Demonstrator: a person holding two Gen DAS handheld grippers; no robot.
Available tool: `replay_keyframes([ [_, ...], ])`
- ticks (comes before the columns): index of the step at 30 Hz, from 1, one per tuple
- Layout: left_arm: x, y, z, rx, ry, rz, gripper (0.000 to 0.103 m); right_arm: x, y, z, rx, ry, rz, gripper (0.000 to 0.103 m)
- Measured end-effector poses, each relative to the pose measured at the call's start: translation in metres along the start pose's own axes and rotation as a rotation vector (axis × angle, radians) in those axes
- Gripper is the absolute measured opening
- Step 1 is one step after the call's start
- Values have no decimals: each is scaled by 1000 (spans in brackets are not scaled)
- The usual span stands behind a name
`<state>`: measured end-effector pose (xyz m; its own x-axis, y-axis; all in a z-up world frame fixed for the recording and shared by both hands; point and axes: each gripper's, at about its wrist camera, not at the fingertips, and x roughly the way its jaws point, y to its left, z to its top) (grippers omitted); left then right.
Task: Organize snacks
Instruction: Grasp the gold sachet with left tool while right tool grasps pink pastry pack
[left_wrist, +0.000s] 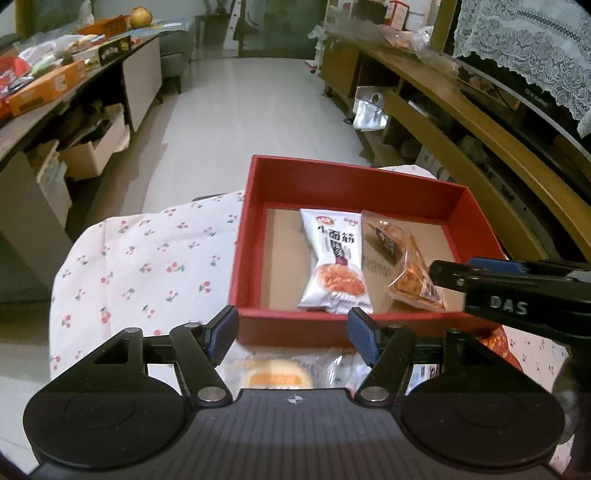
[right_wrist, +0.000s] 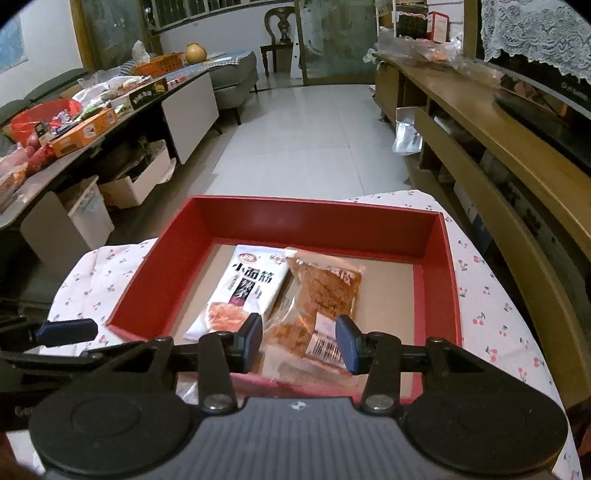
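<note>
The jaws of both the left gripper (left_wrist: 292, 328) and the right gripper (right_wrist: 299, 341) are parted and nothing is gripped. Two snack packets, white (left_wrist: 332, 258) and orange (right_wrist: 325, 295), are seen lying side by side in the red box (left_wrist: 332, 177), ahead of the jaws. A third packet (left_wrist: 273, 374) is seen below the left jaws, outside the box.

The black two-finger left gripper (left_wrist: 291, 328) with blue pads points steeply downward, its jaws parted and empty, while the matching black right gripper (right_wrist: 300, 341) beside it tilts downward too, jaws apart and gripping nothing.
</note>
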<state>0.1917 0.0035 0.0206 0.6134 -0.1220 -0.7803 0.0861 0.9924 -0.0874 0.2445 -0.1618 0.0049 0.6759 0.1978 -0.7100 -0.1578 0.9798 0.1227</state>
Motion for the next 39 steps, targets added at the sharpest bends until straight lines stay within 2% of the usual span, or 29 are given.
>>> replay_keyframes([
  [14,-12,23,-42,-5,94,3,73,-29,26,-36,-29,61,76,52],
  [22,-15,51,-64,-82,144,45,76,-33,45,-60,-69,119,114,52],
  [28,-1,60,-72,-108,197,61,76,-36,55,-70,-90,144,146,52],
  [32,10,63,-77,-134,243,69,66,-35,55,-72,-95,156,150,52],
  [34,9,64,-79,-146,240,62,62,-33,55,-72,-97,161,151,52],
  [36,5,64,-78,-145,232,61,48,-33,54,-73,-96,167,155,52],
  [39,0,61,-79,-143,225,66,48,-32,52,-74,-87,180,165,52],
])
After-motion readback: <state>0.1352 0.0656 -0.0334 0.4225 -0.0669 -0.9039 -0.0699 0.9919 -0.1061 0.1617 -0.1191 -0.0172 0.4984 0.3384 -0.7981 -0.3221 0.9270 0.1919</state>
